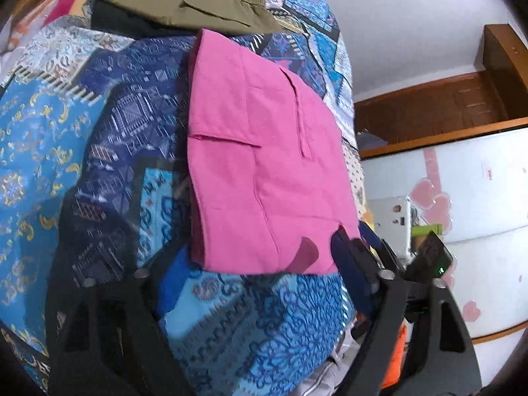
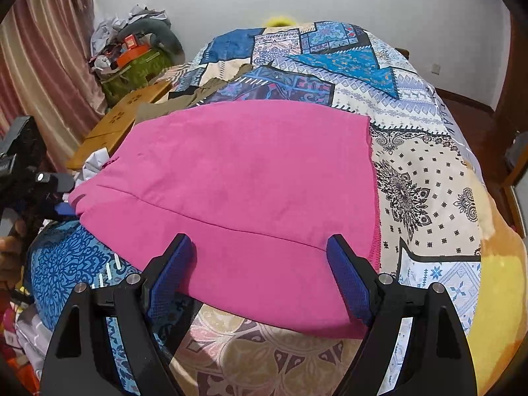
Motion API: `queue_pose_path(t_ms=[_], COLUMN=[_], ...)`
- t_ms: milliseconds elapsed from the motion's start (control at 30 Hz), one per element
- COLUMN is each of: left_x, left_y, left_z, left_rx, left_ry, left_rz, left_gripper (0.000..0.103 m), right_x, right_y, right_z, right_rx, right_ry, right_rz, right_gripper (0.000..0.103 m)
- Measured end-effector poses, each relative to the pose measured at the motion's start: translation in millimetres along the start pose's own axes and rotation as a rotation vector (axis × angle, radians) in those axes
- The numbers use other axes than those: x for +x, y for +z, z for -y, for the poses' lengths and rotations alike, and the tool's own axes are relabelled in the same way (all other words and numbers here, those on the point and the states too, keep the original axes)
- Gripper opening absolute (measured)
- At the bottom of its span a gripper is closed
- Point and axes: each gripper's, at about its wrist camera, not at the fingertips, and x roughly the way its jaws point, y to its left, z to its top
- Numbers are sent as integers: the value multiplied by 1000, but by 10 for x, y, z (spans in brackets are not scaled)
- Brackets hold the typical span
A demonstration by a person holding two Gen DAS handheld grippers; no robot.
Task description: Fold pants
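Observation:
Folded pink pants (image 1: pixel 264 151) lie flat on a patterned quilt (image 1: pixel 66 138). My left gripper (image 1: pixel 260 254) stands at their near corner. Its right pad (image 1: pixel 349 264) touches the corner's edge, and the left finger is low and blurred over the quilt. No squeeze on the cloth shows. In the right wrist view the left gripper (image 2: pixel 67 194) reaches the pants (image 2: pixel 250 178) from the left, the corner between its jaws. My right gripper (image 2: pixel 260 264) is open, its blue pads (image 2: pixel 171 270) spread wide over the pants' near edge.
Olive pants (image 1: pixel 184 0) lie folded on a dark garment (image 1: pixel 112 19) at the quilt's far end. Left of the bed stand a wooden bench (image 2: pixel 122 122) and a pile of clutter (image 2: pixel 132 52). A white wardrobe (image 1: pixel 462 198) stands beyond the bed's edge. A hand (image 2: pixel 10 247) shows at the left border.

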Motion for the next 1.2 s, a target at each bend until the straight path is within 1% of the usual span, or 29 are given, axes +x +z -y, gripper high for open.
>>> queue_pose_path(t_ms=[33,67,133,200,233,333,433,500,533,567,667,733,833,900,1000,1200], left_x=[3,11,22,-6,-15,-110,-305,-423,-468,-483,-440,-433,-344,-297,-205,73], left_y=[10,17,28,41,50,54,8,-24,-46,-48,-106,-141,-111,-54,4,71], left_z=[33,59,121,189,228,406,610,741,825,867,1118,1241,1460,1606,1794,2032], left_rx=[16,33,64,98,117,206,310,387,432,458,590,640,680,684,686,679], left_ry=[54,87,101,130,150,242,351,416,447,462,515,492,419,352,277,183], left_rz=[8,13,20,42,56,120,236,296,317,328,359,358,339,311,273,177], left_gripper=[46,42,33,28,26,22,20,19,19,19,19,19,18,17,17,17], right_x=[-1,-3,-2,-4,-10,-33,-52,-54,-58,-60,-59,-56,-63,-64,-64,-56], right_y=[-1,-5,-3,-1,-2,4,1,-30,-55,-72,-90,-94,-109,-107,-108,-113], right_z=[1,4,8,13,12,29,74,124,164,187,212,203,201,208,212,227], right_rx=[1,4,8,10,11,13,22,34,51,64,82,84,90,92,91,94], right_ry=[1,2,4,6,7,8,-5,-5,4,11,23,23,30,34,36,44], right_rz=[1,2,5,7,8,10,7,-1,-2,-2,2,6,11,12,14,23], right_gripper=[82,82,82,82,82,79,79,79,79,79,79,79,79,79,79,79])
